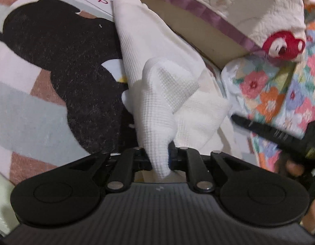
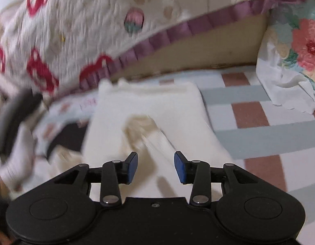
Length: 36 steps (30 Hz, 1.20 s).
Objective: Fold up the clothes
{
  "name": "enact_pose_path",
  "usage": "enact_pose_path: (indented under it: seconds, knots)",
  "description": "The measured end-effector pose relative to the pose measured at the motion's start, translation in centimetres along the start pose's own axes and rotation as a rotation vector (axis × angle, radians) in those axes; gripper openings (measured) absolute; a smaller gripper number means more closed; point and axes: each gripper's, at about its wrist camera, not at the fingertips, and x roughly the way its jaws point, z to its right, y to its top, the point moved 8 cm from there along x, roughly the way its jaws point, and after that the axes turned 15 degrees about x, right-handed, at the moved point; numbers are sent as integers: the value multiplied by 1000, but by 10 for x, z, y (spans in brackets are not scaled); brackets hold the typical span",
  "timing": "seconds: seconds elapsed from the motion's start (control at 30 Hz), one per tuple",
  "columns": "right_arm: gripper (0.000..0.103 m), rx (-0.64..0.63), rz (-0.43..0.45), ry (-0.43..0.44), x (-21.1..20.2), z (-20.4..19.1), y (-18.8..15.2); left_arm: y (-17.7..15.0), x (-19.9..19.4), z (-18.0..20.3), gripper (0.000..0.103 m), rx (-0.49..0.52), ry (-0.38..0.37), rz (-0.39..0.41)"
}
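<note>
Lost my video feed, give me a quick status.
Left gripper shut on white garment. Right gripper open, empty, above it. Nothing blocking.

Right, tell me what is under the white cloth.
The white cloth lies on a checked blanket with a black animal print. How far that print runs beneath the cloth is covered.

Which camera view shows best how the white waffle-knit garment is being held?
The left wrist view. There the left gripper is shut on a bunched fold of the white waffle-knit garment, sharp and close. The right wrist view shows the garment blurred on the blanket, beneath the open right gripper.
</note>
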Motion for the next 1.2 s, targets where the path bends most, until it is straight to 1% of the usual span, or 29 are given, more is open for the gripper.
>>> enact_pose_path:
  seconds: [0.1,0.13,0.17,0.2,0.23,0.27,0.3,0.33,0.37,0.4,0.43,0.47,0.5,0.57,0.6,0.63,0.7,0.77,0.8,0.87,0.93,1.0,1.03,1.07,1.1,1.13,1.17,1.2]
  knots:
    - [45,-70,-66,45,12,5,-3,4,1,-2,19,-5,-54,15]
    - [45,-88,-93,66,18,7,-3,8,2,-3,27,3,-63,21]
    - [45,-105,-122,81,26,9,-2,12,4,-4,43,9,-74,27]
    - [46,-120,-148,85,34,11,-2,17,7,-5,50,14,-90,28]
    - [47,-136,-172,81,43,14,-3,21,10,-5,48,27,-95,29]
    - [47,-146,-195,78,51,18,-3,26,11,-5,9,51,-95,30]
    - [50,-142,-203,88,57,20,-3,32,9,-3,7,110,-76,30]
    - [52,-129,-193,106,59,21,-2,38,4,-1,7,151,-60,43]
    - [55,-115,-183,124,61,22,-1,47,-8,-3,7,141,-52,96]
    - [58,-102,-173,137,62,22,-1,54,-20,-6,7,120,-45,142]
    - [60,-92,-166,140,63,22,-1,57,-28,-14,7,71,-37,166]
    - [64,-91,-159,142,64,21,-1,54,-31,-23,7,28,-11,173]
    - [66,-97,-154,145,64,19,-2,51,-31,-32,7,-2,22,170]
    - [67,-110,-150,153,64,17,-3,37,-18,-44,8,13,125,104]
    - [67,-111,-151,161,64,18,-4,32,-13,-44,8,23,151,85]
    - [67,-107,-152,171,64,18,-3,30,-11,-42,8,25,154,82]
    - [67,-99,-165,181,63,19,-3,32,-11,-34,8,28,146,99]
    - [67,-106,-203,203,61,18,-6,37,-15,-25,8,26,124,123]
    - [67,-119,-219,211,61,17,-8,38,-16,-23,8,24,118,125]
    - [67,-170,-226,208,60,15,-10,38,-17,-25,9,20,126,116]
    - [67,-207,-194,196,63,14,-5,37,-17,-29,9,15,136,104]
    - [67,-230,-155,189,67,13,2,36,-18,-30,12,12,132,95]
    - [68,-224,-159,208,71,11,3,35,-17,-31,19,12,130,91]
    - [71,-212,-169,232,76,9,4,35,-16,-32,30,10,128,87]
    - [73,-197,-174,258,80,6,5,36,-14,-33,34,7,122,82]
    - [73,-178,-186,287,83,4,6,36,-12,-32,37,5,112,78]
    - [67,-160,-215,320,85,0,6,37,-9,-31,36,3,102,73]
    - [26,-159,-248,348,84,-5,4,38,-7,-30,31,6,91,68]
